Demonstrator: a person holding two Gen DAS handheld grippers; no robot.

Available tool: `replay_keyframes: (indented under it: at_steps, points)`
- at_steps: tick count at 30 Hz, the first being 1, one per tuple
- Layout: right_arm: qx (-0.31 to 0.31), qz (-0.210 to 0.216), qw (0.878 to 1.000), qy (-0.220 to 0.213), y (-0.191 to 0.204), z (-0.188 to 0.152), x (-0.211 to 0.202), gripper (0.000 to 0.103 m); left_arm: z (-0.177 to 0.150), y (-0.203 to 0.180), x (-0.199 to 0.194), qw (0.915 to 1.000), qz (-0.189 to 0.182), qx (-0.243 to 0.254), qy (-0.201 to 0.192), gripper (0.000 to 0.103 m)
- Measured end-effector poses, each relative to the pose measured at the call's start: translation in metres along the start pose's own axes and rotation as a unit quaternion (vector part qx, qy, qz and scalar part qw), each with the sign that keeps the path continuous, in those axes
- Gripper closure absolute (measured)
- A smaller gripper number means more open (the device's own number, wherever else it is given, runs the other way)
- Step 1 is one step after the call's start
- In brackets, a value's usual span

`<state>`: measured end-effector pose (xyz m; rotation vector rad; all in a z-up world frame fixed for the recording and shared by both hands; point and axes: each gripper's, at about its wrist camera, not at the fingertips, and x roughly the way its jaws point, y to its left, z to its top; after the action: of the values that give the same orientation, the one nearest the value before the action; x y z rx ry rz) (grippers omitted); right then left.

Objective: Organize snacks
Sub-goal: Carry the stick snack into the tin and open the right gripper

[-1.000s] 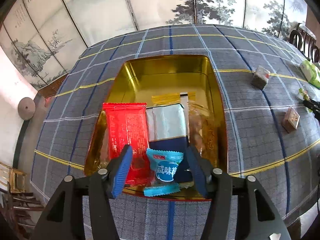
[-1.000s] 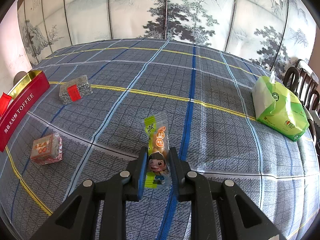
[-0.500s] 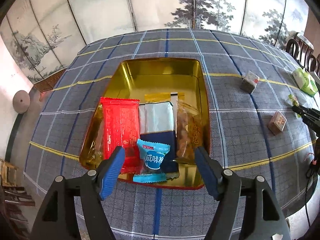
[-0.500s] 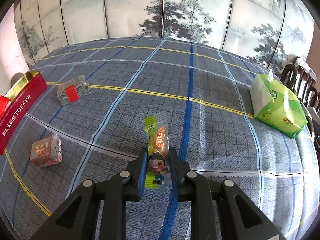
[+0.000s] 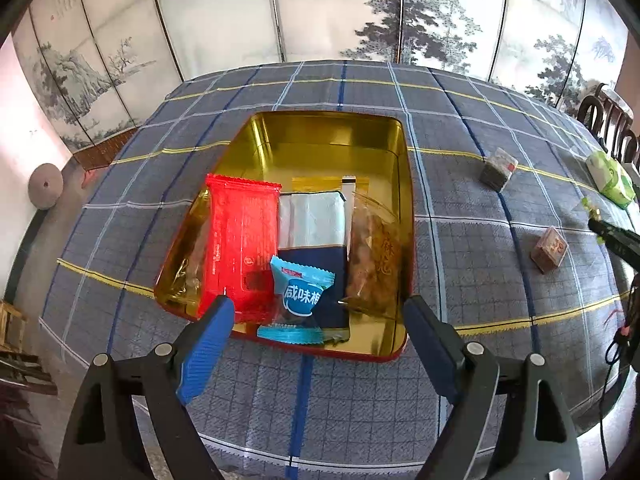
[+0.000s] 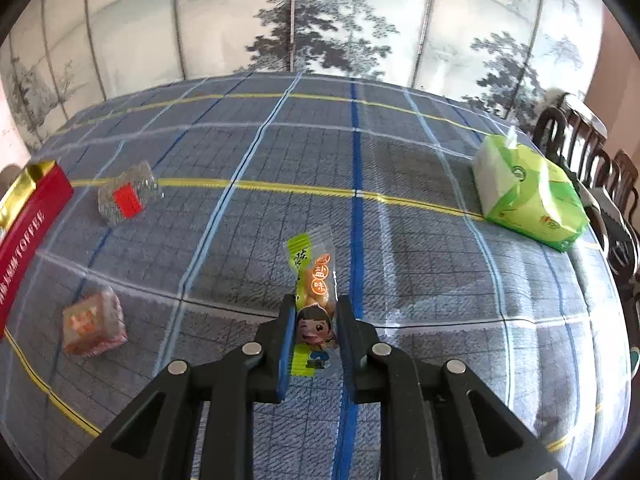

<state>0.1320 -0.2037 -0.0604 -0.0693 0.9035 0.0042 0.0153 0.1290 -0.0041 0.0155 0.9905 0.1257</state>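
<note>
A gold tin with red sides [image 5: 256, 148] sits on the checked tablecloth and holds a red packet [image 5: 244, 240], a silver-and-navy packet [image 5: 312, 224], a clear bag of brown snacks [image 5: 376, 252] and a small blue candy packet [image 5: 302, 294]. My left gripper [image 5: 318, 344] is open and empty, above the tin's near edge. My right gripper [image 6: 314, 334] is shut on a green-and-orange snack packet [image 6: 314, 280], held above the cloth. The tin's red side [image 6: 28, 224] shows at the far left of the right wrist view.
Two wrapped cubes lie loose on the cloth: a clear one with a red label [image 6: 124, 200] [image 5: 498, 168] and a pinkish-brown one [image 6: 92, 324] [image 5: 550, 248]. A green tissue pack [image 6: 528, 196] [image 5: 610, 178] lies at the right edge beside dark wooden chairs [image 6: 600, 160]. A painted folding screen stands behind.
My left gripper has opened wide and pulled back from the tin, leaving the blue candy packet inside. My right gripper has lifted the green snack packet slightly and drifted.
</note>
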Motion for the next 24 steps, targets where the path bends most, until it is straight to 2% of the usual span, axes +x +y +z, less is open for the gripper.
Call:
replay_keyframes:
  at_steps: [7,15,24]
  points:
    - [-0.001,0.024,0.999,-0.032,0.022,0.013,-0.034,0.083,-0.002,-0.002,-0.007,0.9998,0.008,0.007,-0.015,0.014]
    - [-0.046,0.086,0.994,-0.047,0.096,0.025,-0.059,0.083,-0.003,0.006,-0.014,0.9998,0.002,-0.005,-0.019,0.014]
    - [-0.082,0.159,0.983,-0.032,0.180,0.025,-0.070,0.083,-0.007,0.033,-0.026,0.9986,0.001,-0.045,-0.027,0.014]
